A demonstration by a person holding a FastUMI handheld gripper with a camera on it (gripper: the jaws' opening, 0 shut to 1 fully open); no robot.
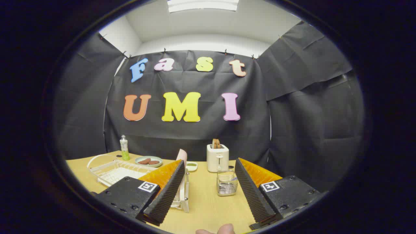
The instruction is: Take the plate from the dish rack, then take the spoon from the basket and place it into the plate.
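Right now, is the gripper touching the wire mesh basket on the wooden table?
Apart. In the gripper view the gripper is open, and the wire mesh basket stands on the wooden table between its fingers, with bare tabletop showing either side.

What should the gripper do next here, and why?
Probably ease forward and left toward the pink plate standing in the dish rack: the gripper is open and holds nothing, and the plate comes before the spoon basket.
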